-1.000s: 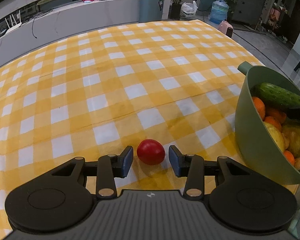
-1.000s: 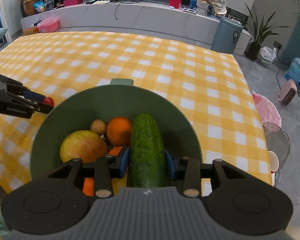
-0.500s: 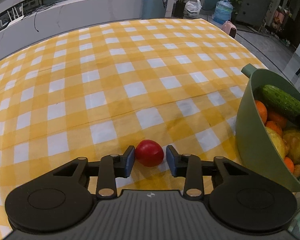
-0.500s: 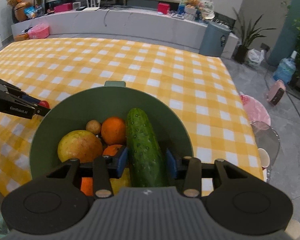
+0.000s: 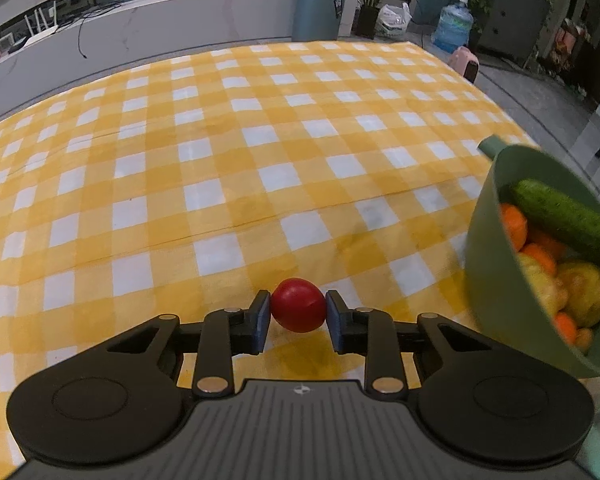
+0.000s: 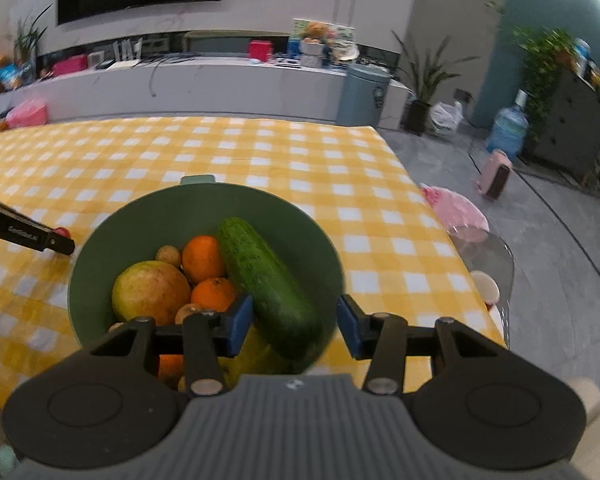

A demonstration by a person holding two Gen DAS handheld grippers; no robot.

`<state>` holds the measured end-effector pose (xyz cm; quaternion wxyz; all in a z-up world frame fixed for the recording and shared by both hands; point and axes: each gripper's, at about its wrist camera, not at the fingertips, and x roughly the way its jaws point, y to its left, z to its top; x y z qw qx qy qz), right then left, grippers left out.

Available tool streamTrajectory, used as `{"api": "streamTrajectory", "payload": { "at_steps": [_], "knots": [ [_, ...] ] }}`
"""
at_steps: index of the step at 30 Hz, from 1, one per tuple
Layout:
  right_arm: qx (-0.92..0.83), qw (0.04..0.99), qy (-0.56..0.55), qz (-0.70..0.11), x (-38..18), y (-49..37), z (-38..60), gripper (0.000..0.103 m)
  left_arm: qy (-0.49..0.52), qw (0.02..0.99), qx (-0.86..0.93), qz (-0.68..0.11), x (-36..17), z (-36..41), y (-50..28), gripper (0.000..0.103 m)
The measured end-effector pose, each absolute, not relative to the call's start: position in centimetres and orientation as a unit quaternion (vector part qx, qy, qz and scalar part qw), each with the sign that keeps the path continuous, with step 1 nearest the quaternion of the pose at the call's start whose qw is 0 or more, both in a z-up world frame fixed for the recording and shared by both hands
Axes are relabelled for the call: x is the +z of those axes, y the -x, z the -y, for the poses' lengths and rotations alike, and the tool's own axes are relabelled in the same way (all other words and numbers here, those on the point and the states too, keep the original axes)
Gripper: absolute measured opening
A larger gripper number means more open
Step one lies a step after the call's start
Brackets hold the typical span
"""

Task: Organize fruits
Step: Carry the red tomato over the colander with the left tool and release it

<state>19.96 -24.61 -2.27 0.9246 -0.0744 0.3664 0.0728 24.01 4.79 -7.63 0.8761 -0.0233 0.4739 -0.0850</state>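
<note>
A red tomato [image 5: 299, 304] sits on the yellow checked tablecloth, and my left gripper [image 5: 298, 316] is shut on it, both pads touching its sides. A green bowl [image 6: 168, 216] holds a cucumber [image 6: 268, 284], oranges [image 6: 203, 258], a yellow-green fruit [image 6: 150, 292] and small brown fruits. My right gripper [image 6: 292, 324] is open above the bowl's near rim; the cucumber lies loose between its pads. The bowl also shows at the right of the left wrist view [image 5: 496, 272], and the left gripper at the left of the right wrist view [image 6: 40, 236].
The checked tablecloth [image 5: 220, 140] stretches far ahead and to the left. A pink-cushioned chair [image 6: 460, 216] stands at the table's right edge. A grey bin [image 6: 362, 94], a water bottle [image 6: 506, 130] and a white counter [image 6: 180, 80] stand beyond the table.
My left gripper closed onto the tomato. My right gripper opened and let go of the cucumber, which now rests tilted in the bowl, and drew back and up.
</note>
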Motion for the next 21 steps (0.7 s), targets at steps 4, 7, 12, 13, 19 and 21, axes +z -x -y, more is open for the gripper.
{"api": "streamTrajectory", "payload": {
  "at_steps": [4, 7, 12, 13, 19, 21],
  "knots": [
    [0.071, 0.926, 0.050, -0.368, -2.4, -18.9, 25.2, 0.043, 0.028, 0.881, -0.092, -0.463, -5.9, -4.3, -23.2, 0.033],
    [0.082, 0.924, 0.049, -0.370, -2.8, -18.6, 24.9, 0.033, 0.022, 0.884, -0.095, -0.458, -4.6, -3.5, -22.8, 0.033],
    [0.082, 0.929, 0.024, -0.361, -2.5, -19.1, 26.0, 0.027, 0.022, 0.888, -0.109, -0.447, -2.8, -2.2, -22.4, 0.033],
    [0.081, 0.931, 0.021, -0.356, -2.4, -19.3, 26.2, 0.027, 0.019, 0.889, -0.114, -0.444, -2.3, -1.8, -22.2, 0.033],
    [0.061, 0.934, 0.017, -0.351, -2.2, -20.7, 26.9, 0.026, -0.003, 0.892, -0.137, -0.431, -0.7, 0.4, -21.8, 0.033],
    [0.061, 0.935, 0.019, -0.349, -2.3, -20.4, 26.7, 0.025, -0.009, 0.892, -0.145, -0.427, -0.3, 1.2, -21.7, 0.033]
  ]
}}
